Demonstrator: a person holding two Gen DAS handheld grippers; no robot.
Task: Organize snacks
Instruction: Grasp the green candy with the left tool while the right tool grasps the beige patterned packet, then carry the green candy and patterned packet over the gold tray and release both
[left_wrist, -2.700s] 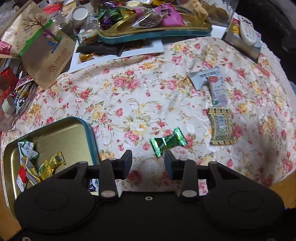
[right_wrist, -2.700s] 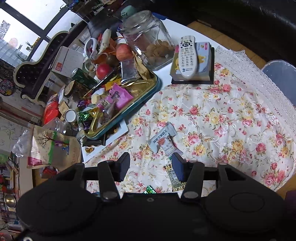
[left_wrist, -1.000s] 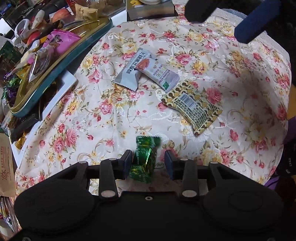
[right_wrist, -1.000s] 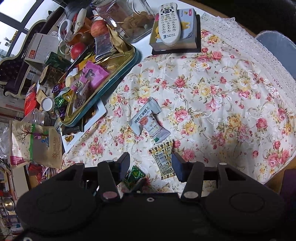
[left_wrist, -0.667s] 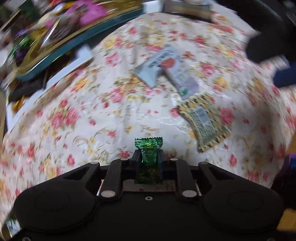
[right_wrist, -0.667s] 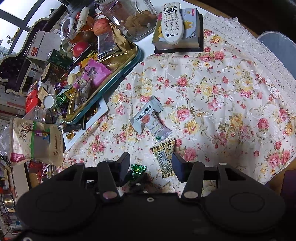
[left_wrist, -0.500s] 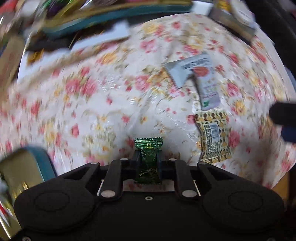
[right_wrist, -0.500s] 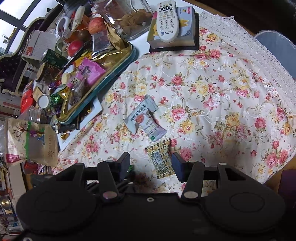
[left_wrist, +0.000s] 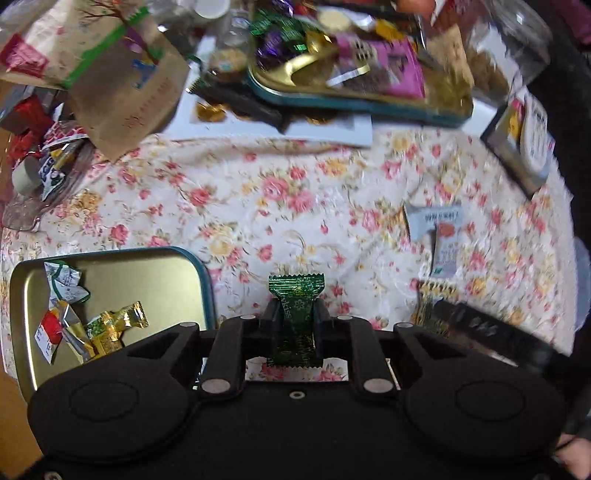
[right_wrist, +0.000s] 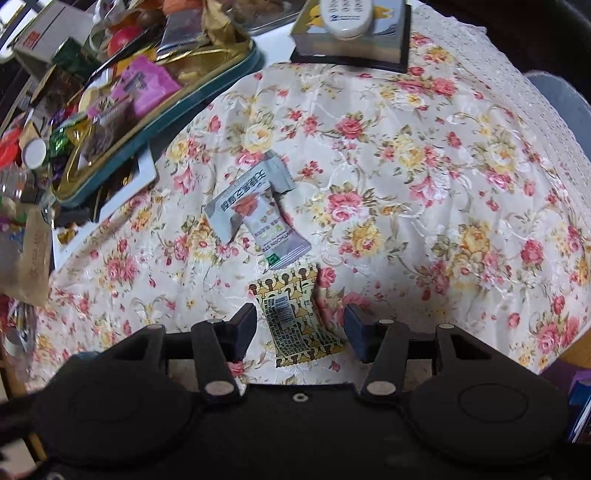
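Note:
My left gripper (left_wrist: 294, 314) is shut on a green wrapped candy (left_wrist: 296, 306) and holds it above the floral cloth, just right of a gold tin tray (left_wrist: 147, 280) with several wrapped sweets. My right gripper (right_wrist: 300, 325) is open, low over a yellow patterned packet (right_wrist: 295, 317) that lies between its fingers. Two grey-white sachets (right_wrist: 255, 206) lie just beyond it; they also show in the left wrist view (left_wrist: 436, 229).
A large gold tray with a teal rim (right_wrist: 155, 122) full of snacks stands at the back left. A remote on a box (right_wrist: 351, 33) is at the back. A brown paper bag (left_wrist: 122, 70) and loose wrappers crowd the far left.
My left gripper closed on the green candy, lifted it and swung left toward the small gold tray. My right gripper dropped down over the yellow patterned packet.

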